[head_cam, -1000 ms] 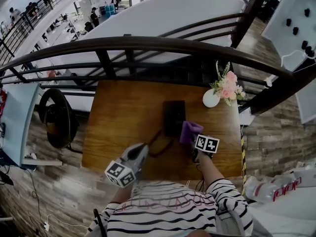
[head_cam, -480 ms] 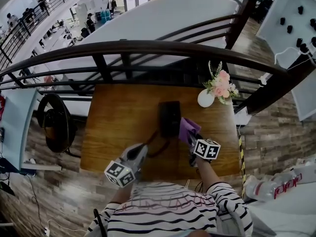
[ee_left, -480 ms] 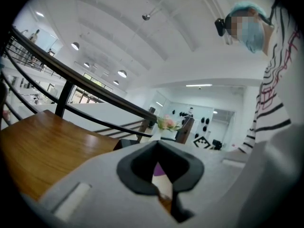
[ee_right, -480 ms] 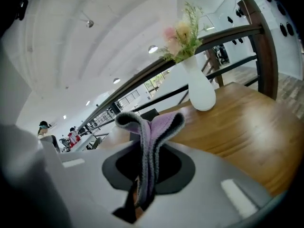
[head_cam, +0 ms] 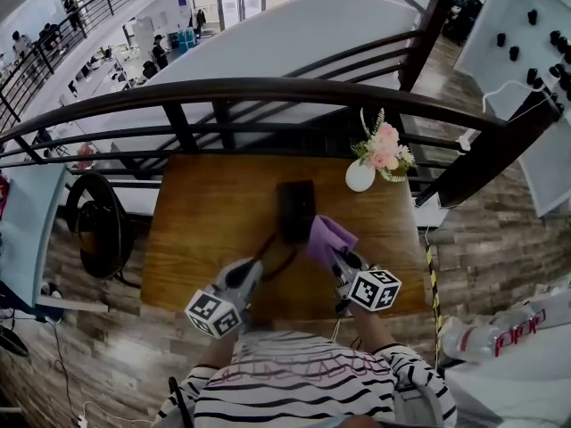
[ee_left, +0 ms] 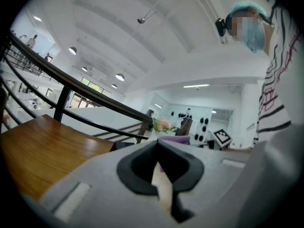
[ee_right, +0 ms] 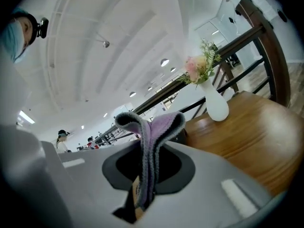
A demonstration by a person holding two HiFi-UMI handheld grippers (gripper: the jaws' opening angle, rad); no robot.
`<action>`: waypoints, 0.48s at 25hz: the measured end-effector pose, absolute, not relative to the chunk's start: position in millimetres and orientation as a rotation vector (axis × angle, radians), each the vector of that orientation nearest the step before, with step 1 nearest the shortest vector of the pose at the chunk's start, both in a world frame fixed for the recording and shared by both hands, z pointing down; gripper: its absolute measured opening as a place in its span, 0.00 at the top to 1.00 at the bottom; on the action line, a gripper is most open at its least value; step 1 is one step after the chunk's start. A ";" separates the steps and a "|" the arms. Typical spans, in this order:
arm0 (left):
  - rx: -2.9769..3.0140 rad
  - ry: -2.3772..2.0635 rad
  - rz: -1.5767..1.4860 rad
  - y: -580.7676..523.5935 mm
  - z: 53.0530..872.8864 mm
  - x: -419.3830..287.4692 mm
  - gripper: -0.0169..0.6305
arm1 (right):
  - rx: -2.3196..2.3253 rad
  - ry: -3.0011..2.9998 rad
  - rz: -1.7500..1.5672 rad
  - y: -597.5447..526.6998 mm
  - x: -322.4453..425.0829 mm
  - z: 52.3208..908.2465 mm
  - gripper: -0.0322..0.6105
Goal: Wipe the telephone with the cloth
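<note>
A black telephone (head_cam: 294,210) lies at the middle of the wooden table (head_cam: 201,212), its curly cord (head_cam: 278,259) trailing toward me. My right gripper (head_cam: 337,255) is shut on a purple cloth (head_cam: 328,236), which sits just off the telephone's near right corner. In the right gripper view the cloth (ee_right: 151,137) sticks up in a fold from between the jaws of the right gripper (ee_right: 145,177). My left gripper (head_cam: 252,267) is over the table's near edge beside the cord. In its own view the left gripper (ee_left: 159,151) has its jaws closed, with nothing seen between them.
A white vase with pink flowers (head_cam: 361,172) stands at the table's far right corner. A dark curved railing (head_cam: 268,92) runs right behind the table's far edge. A round black object (head_cam: 100,217) is on the floor to the left.
My right gripper has drawn back toward me with the cloth, away from the telephone's right side. The left gripper has hardly moved. My head view has shifted a little.
</note>
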State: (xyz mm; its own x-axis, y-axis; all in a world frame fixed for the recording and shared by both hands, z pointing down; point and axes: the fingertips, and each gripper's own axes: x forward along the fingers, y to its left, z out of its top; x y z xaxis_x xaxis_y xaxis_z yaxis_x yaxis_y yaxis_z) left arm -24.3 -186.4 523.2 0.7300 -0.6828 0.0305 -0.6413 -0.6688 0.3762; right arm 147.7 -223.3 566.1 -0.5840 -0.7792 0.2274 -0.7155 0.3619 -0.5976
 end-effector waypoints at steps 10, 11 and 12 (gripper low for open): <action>2.581 -1.012 -0.166 -136.2 520.7 -5.8 0.97 | -1.284 2.485 -1.019 -153.3 149.4 543.1 0.89; 2.582 -1.013 -0.164 -131.1 520.5 -4.2 0.97 | -1.277 2.476 -1.026 -147.3 151.3 542.6 0.89; 2.582 -1.014 -0.162 -126.6 520.7 -2.9 0.97 | -1.270 2.468 -1.033 -142.1 152.7 542.6 0.89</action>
State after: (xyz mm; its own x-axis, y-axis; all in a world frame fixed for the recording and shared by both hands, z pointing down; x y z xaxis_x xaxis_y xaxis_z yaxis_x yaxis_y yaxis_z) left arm -2.9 -126.6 520.7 0.7356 -0.6770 0.0244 -0.6356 -0.6772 0.3706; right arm 152.7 -142.1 542.6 -0.6191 -0.7713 0.1476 -0.6465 0.3940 -0.6533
